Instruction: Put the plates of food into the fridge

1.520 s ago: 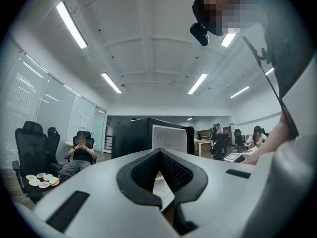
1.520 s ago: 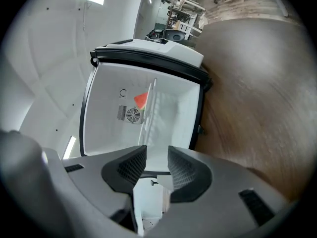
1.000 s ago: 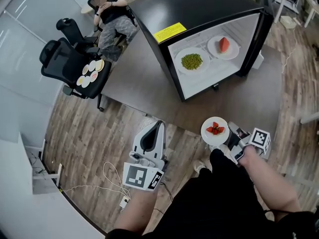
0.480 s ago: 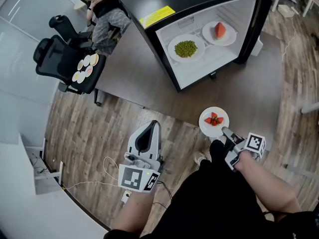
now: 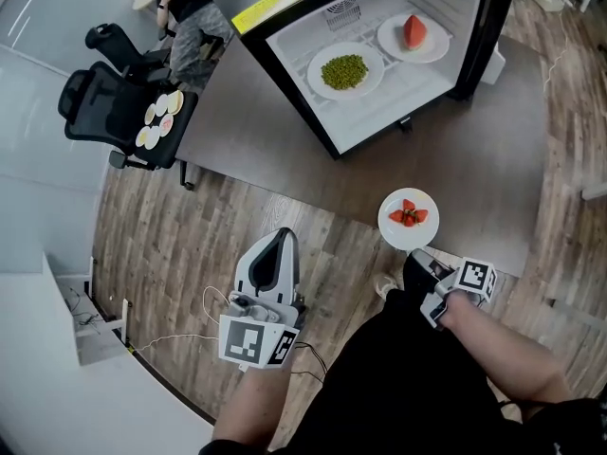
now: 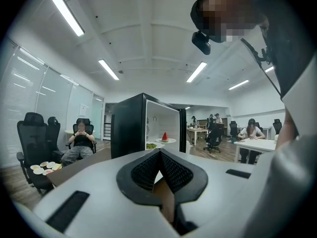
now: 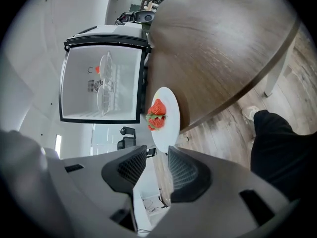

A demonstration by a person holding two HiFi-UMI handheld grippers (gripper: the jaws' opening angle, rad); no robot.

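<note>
**Keep the strawberry plate level going in**

The strawberry plate [image 5: 409, 219] hangs well short of the fridge [image 5: 477, 36], its rim pinched by the right gripper [image 5: 418, 252]. Carry it flat and aim for bare shelf inside the fridge, beside the pea plate [image 5: 344, 70]. The left gripper [image 5: 278, 254] is closed and empty.

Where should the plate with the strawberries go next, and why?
Probably carry the round white plate of red strawberries forward over the dark wooden table toward the open black fridge. The right gripper has its fingers closed on the plate's rim, the fridge's open side faces it, and a white plate of green peas and a white plate with a red watermelon slice already sit inside.
</note>
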